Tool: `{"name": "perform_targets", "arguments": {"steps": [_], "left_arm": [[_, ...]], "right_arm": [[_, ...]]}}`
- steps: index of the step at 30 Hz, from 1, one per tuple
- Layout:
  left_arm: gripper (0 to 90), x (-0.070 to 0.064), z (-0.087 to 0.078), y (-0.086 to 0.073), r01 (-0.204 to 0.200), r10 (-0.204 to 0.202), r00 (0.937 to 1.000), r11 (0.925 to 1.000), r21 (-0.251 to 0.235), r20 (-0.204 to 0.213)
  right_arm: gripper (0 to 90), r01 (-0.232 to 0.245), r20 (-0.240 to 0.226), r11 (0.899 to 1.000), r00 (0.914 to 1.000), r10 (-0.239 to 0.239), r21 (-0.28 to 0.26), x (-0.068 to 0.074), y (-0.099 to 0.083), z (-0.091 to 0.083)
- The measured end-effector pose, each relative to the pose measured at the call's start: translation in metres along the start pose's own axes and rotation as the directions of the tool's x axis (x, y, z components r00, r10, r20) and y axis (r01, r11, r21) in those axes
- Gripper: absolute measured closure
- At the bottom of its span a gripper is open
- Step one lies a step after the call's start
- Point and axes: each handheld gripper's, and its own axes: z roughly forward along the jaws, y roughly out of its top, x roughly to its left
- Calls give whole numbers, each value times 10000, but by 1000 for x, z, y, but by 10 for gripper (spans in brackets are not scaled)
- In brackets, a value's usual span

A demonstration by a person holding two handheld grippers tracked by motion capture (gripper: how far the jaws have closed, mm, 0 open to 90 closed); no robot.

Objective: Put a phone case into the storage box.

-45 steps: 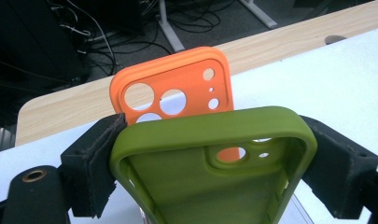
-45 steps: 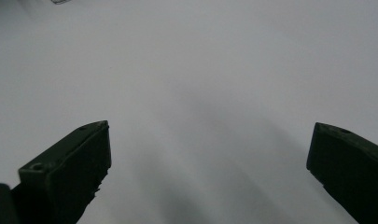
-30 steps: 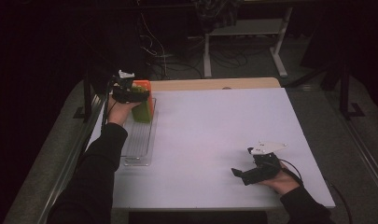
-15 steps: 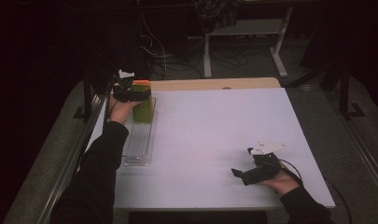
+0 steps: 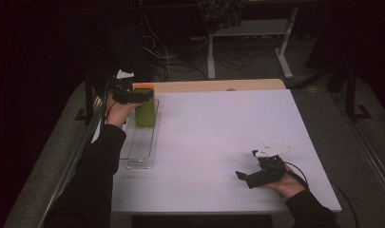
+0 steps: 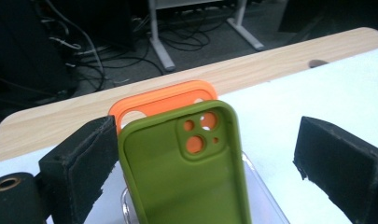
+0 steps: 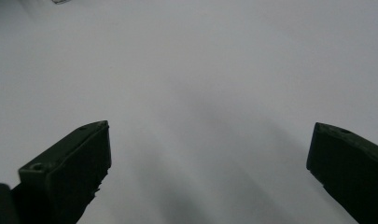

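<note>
Seen between the wide-apart jaws of the left gripper [image 6: 203, 154]: a green phone case [image 6: 189, 168], standing upright, long axis vertical, camera cutout at the top, hollow inside facing the gripper. Its left edge close against the left jaw, contact hard to tell; well clear of the right jaw. Directly behind it, an orange phone case [image 6: 161, 100], also upright, top edge showing above. Both standing in a clear rack [image 5: 141, 142] below the jaws, near the white table's [image 5: 228, 137] wooden far edge. Right gripper [image 5: 251, 176] well apart, jaws spread over bare tabletop.
</note>
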Motion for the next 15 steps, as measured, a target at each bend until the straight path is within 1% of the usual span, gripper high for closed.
{"name": "perform_targets", "arguments": {"steps": [2,3,4,5,8,10,12,13,15], "left_arm": [[60,0,-3,0,41,-43,9996,10000,62,292],[60,-1,-5,0,-10,8,9990,10000,53,446],[60,-1,-7,1,-117,112,9984,9999,79,548],[60,-1,-8,1,-130,128,9978,9999,39,649],[60,-1,-12,2,-149,149,9954,9999,-11,951],[60,-2,-15,2,-191,186,9939,9998,38,1085],[60,-3,-18,1,-187,168,9908,9997,124,1342],[60,-3,-19,1,-258,234,9892,9996,151,1444],[60,-5,-23,1,-230,191,9862,9995,219,1646]], "right_arm": [[0,-10,5,10000,10000,10,-35,0,0,0],[0,-20,1,10000,10000,20,-39,0,0,0],[0,-20,-20,10000,10000,20,-24,0,0,0],[0,18,-16,10000,10000,-18,-36,-1,0,0],[0,-93,-40,9999,9999,93,-57,-1,1,0],[0,-25,-35,10000,10000,25,-51,-1,1,0],[0,27,-12,10000,10000,-27,-74,-1,1,-1],[0,-53,-4,9999,10000,53,-111,-1,1,-1],[0,-131,4,9998,9999,131,-132,-1,1,-1]]}}
